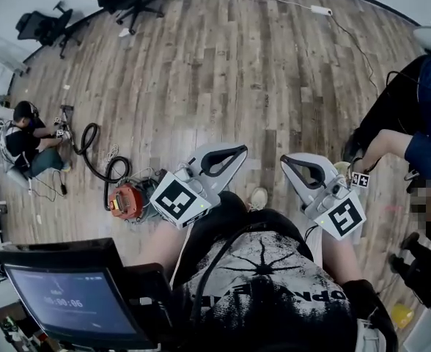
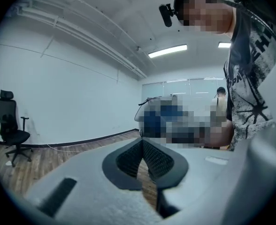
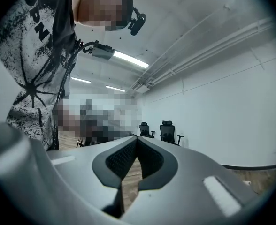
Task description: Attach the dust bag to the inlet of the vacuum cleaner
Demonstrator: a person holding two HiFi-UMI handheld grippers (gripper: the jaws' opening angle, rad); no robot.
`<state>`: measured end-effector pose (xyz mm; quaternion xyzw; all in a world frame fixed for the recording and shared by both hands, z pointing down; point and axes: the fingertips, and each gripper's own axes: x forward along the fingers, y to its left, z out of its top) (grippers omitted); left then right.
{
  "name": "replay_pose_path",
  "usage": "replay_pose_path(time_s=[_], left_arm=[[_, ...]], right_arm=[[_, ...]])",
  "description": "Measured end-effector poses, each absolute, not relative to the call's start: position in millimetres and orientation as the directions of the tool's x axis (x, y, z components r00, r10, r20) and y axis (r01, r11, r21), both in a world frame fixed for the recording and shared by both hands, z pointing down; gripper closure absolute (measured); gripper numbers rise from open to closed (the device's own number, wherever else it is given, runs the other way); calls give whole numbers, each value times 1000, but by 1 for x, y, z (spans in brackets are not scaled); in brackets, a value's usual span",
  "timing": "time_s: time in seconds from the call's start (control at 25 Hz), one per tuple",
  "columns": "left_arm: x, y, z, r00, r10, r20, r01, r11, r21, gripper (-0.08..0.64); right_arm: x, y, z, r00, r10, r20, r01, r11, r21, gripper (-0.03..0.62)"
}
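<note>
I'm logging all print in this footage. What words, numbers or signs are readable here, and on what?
"OPN": on the T-shirt; the remaining letters cannot be made out.
"00:00:06": on the screen; dim, so uncertain.
Marker cubes: black-and-white squares, no letters.
Nothing else is readable.

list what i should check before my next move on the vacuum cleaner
1. Left gripper empty: ok, jaws together, nothing between them.
2. Right gripper empty: ok, same.
3. Jaws ready to grasp: not ok, both shut.
4. Vacuum cleaner found: ok, red, on the floor left of the left gripper, black hose running from it.
5. Dust bag found: cannot tell, none shows in any view.
6. Inlet facing you: cannot tell, too small.
</note>
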<state>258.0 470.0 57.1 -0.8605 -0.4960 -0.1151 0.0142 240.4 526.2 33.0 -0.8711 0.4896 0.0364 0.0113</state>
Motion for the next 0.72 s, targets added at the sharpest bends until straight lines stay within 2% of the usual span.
replay_pose_path(time_s=[0.4,0.72], left_arm=[[279,426,80,585,774,240,774,-622,120,557],[327,358,73,665,720,198,707,-693,140,557]], right_arm=[[264,479,41,388,-921,-35,-921,-388,-5,586],[314,406,35,268,-963,10,-963,-268,19,586]])
